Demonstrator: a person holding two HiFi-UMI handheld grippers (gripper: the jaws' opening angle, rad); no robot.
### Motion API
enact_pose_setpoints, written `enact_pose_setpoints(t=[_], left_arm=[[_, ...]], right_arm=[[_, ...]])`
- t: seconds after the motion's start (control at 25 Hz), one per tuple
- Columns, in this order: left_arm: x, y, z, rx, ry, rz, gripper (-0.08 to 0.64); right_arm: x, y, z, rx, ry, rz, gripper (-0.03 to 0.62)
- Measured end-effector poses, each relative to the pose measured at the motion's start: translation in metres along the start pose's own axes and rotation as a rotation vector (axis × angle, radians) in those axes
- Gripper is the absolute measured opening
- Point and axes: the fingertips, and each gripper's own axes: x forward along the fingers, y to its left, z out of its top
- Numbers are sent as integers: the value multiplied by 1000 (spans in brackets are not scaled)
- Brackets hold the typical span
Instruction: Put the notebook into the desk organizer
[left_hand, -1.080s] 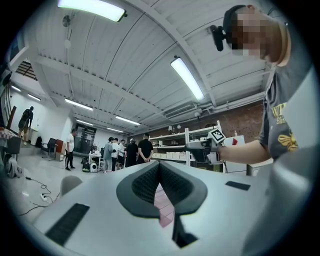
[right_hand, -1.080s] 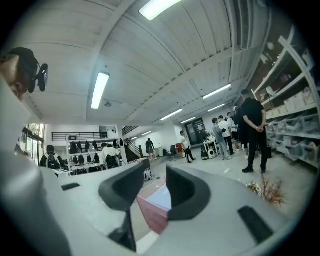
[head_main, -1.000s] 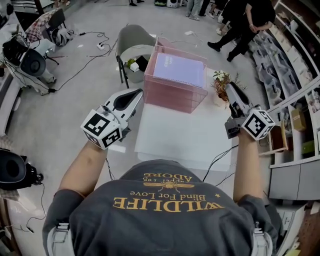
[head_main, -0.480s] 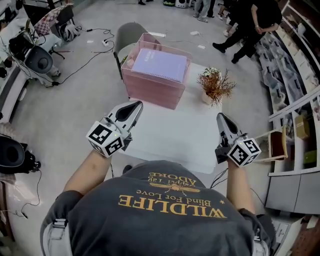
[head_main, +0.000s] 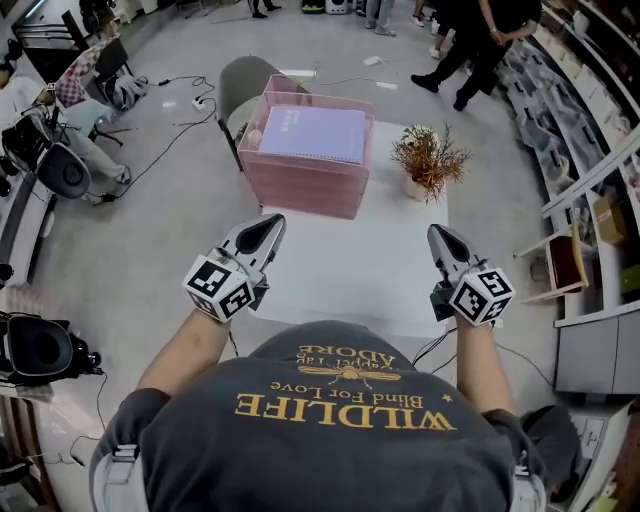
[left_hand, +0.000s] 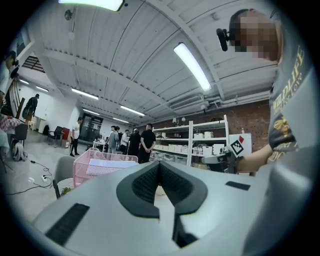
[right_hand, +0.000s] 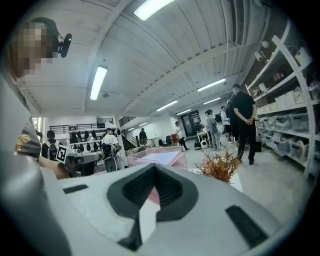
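The pale purple notebook (head_main: 312, 134) lies flat in the top tray of the pink wire desk organizer (head_main: 300, 185) at the far end of the white table (head_main: 365, 275). Both grippers hover over the table's near corners, well short of the organizer. My left gripper (head_main: 267, 224) is shut and holds nothing. My right gripper (head_main: 437, 234) is shut too, also without anything in it. In the left gripper view the closed jaws (left_hand: 160, 166) point toward the organizer (left_hand: 95, 167). From the right gripper view the organizer (right_hand: 161, 159) with the notebook shows beyond the closed jaws (right_hand: 154, 169).
A potted dry plant (head_main: 426, 158) stands right of the organizer. A grey chair (head_main: 243, 82) sits behind the table's far left corner. Shelving (head_main: 590, 160) runs along the right. Several people (head_main: 470, 40) stand at the back, and cables lie on the floor at left.
Both grippers have drawn back from the organizer toward the table's near edge. The right gripper left the plant's side and came back. The notebook stays in the organizer.
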Motion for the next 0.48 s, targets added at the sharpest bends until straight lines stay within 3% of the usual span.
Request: enact_pose_setpoints(t=[0.48], left_arm=[[-8,0,6,-2,-21,4,0]], right_arm=[[1,9,3,-38,18,-6,-2]])
